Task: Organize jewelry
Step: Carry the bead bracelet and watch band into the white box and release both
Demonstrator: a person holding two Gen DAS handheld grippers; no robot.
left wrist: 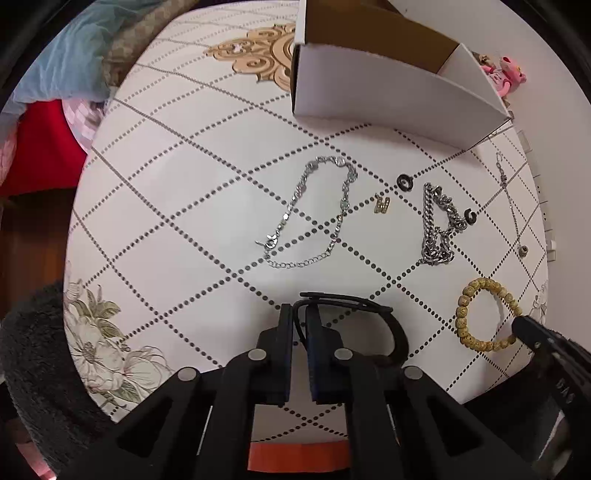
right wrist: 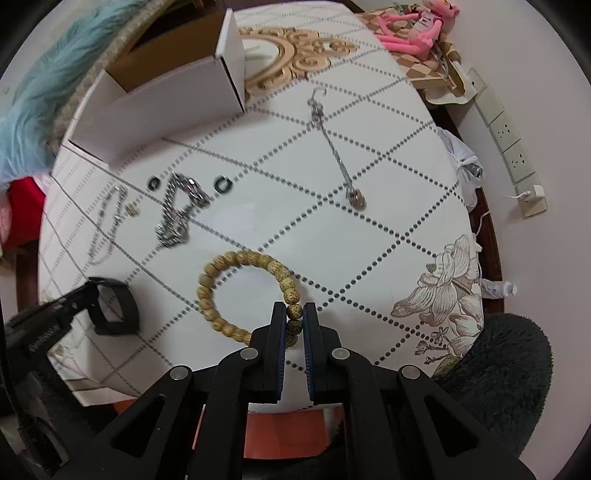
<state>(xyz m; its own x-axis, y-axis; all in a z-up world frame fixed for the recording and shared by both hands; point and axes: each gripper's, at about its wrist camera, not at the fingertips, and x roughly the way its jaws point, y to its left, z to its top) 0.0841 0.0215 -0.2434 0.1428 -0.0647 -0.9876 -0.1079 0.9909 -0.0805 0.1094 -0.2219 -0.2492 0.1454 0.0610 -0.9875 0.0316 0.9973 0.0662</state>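
My left gripper [left wrist: 299, 314] is shut on a black bangle [left wrist: 391, 325] just above the white table [left wrist: 184, 206]; it shows in the right wrist view [right wrist: 114, 310] too. My right gripper [right wrist: 295, 314] is shut on a tan beaded bracelet [right wrist: 236, 291] lying on the table, also in the left wrist view [left wrist: 476, 314]. A thin silver bracelet [left wrist: 314, 210], a thick silver chain [left wrist: 439, 221], a gold charm [left wrist: 382, 205], two black rings [left wrist: 405, 183] and a pendant necklace [right wrist: 336, 147] lie on the table. An open white box [left wrist: 388, 92] stands at the far edge.
A pink plush toy [right wrist: 417, 26] and a checkered bag [right wrist: 424, 62] sit beyond the table's far right. A wall socket strip [right wrist: 509, 136] is at the right. Blue and red fabric [left wrist: 55, 74] lies to the left. A dark fuzzy cushion [right wrist: 509, 369] borders the near edge.
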